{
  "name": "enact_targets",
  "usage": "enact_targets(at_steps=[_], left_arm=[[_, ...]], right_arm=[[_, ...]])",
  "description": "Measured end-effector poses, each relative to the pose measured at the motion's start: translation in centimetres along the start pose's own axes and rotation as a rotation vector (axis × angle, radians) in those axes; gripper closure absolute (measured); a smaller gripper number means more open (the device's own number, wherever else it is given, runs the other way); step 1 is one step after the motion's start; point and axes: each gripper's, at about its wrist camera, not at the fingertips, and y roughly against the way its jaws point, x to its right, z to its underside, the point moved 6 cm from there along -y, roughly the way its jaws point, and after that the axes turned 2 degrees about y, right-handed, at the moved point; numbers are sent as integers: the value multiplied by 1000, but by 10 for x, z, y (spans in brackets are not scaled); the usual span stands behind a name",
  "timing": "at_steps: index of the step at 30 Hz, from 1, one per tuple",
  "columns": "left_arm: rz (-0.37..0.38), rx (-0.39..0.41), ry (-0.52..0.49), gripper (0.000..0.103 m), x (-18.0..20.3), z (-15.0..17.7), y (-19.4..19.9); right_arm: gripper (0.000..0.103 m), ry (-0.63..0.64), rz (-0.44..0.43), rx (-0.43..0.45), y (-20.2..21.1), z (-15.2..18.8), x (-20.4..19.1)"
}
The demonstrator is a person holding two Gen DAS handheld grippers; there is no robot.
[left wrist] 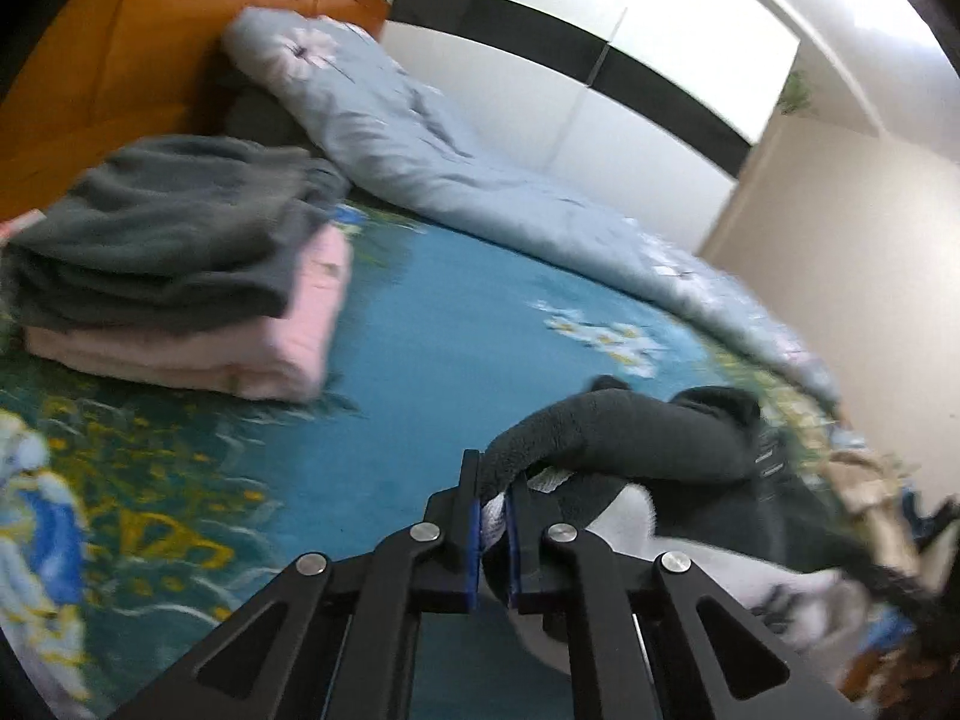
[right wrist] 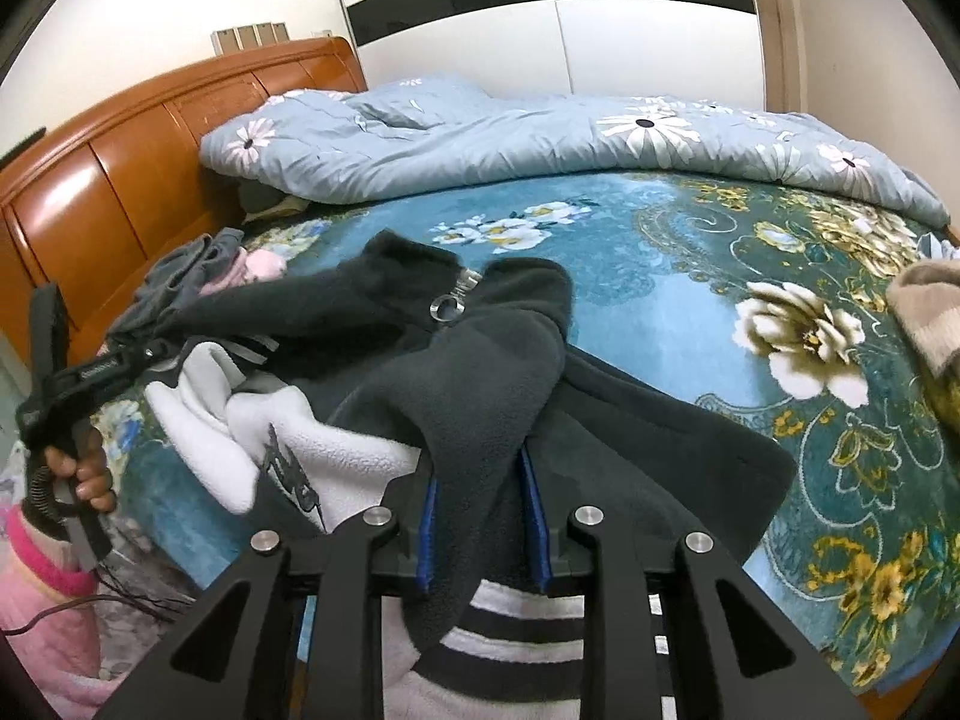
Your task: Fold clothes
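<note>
A dark grey and white fleece jacket (right wrist: 420, 372) lies bunched on the near side of the bed, on the blue flowered bedspread (right wrist: 660, 300), and both tools have a piece of it, which looks like the start of lifting and spreading it flat for folding. The left gripper (left wrist: 493, 516) has its jaws drawn nearly together on a thin edge of the jacket (left wrist: 630, 432), a pale ribbed strip with dark fleece curling up over the fingertips; that view is smeared, so which edge it is, hem or cuff, I cannot say for sure. The right gripper (right wrist: 483, 516) stands at a narrow gap with a thick fold of dark fleece running between its blue pads, filling the space, so it seems to be pinching that fold, with the striped ribbed band hanging just below the jaws. In the right view the person's left hand (right wrist: 78, 468) holds the other tool off to the left of the jacket, so the garment stretches between the two grips. A stack of folded clothes (left wrist: 180, 276), grey on pink, sits near the wooden headboard (right wrist: 120, 180), well apart from the jacket, probably the finished pile. A pale blue quilt (right wrist: 540, 132) is pushed to the far side, leaving room to work.
</note>
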Motion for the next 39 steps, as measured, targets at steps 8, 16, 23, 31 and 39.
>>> enact_targets(at_steps=[8,16,23,31,39], left_arm=[[-98,-27,9,96,-26,8,-13],[-93,-80,42,96,-33,17,-27],[-99,-109,45,95,-37,21,-35],[-31,-76,-27,93,-22,14,-15],[-9,-42,-147,44,-9,-6,-7]], right_arm=[[63,-40,-45,35,8,1,18],[52,-52,-71,55,11,2,35],[51,-125,-27,88,27,4,66],[51,-140,3,-89,-23,24,87],[45,-231,-92,-159,-52,32,99]])
